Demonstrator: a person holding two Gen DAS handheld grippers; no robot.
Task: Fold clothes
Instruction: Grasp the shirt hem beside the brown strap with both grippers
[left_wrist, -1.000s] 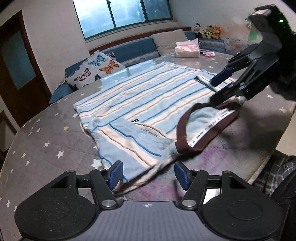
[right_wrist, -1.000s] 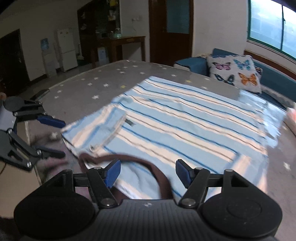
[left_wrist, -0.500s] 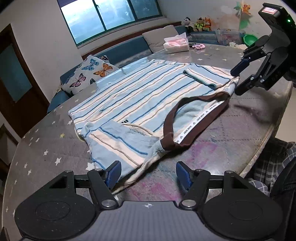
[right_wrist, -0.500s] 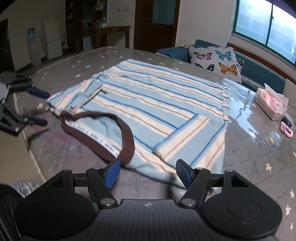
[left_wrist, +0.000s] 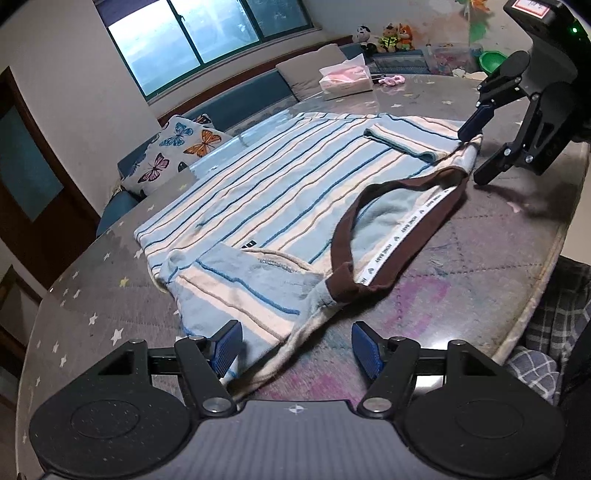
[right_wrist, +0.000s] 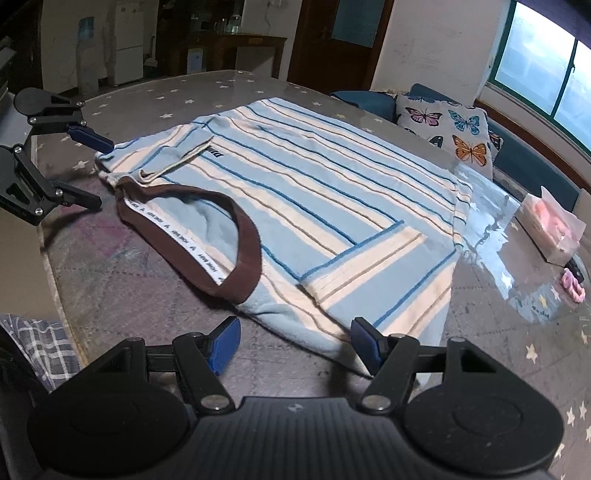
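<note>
A striped light-blue and cream garment (left_wrist: 295, 192) lies spread flat on the round, star-patterned worktop (left_wrist: 92, 295), filling the middle of both wrist views. Its brown neckband (left_wrist: 399, 229) with a white printed tape gapes open toward the lower right of the left wrist view; the tape's lettering is too small to read with confidence. One sleeve is folded in over the body at the lower centre of that view, the other at the upper right.

The left hand-held gripper (left_wrist: 295, 345) sits at the bottom of its own view with its jaws spread; the garment's shoulder edge runs between the blue pads, and its left pad (left_wrist: 227, 347) stands right at the cloth, though whether it presses is hard to tell. In the right wrist view the same tool appears at the left edge, partly cut off by the frame.

The right hand-held gripper (right_wrist: 293, 345) has its jaws closing slightly but clearly apart, with the garment's near corner lying between them; the right pad (right_wrist: 364, 345) overlaps the cloth edge, and contact cannot be judged. Seen from the left wrist view at the upper right, its tips straddle the shoulder corner.

A pink tissue pack (right_wrist: 554, 229), a butterfly cushion (right_wrist: 450, 129) and plaid fabric (left_wrist: 543, 332) at the frame edge are only partly visible.
</note>
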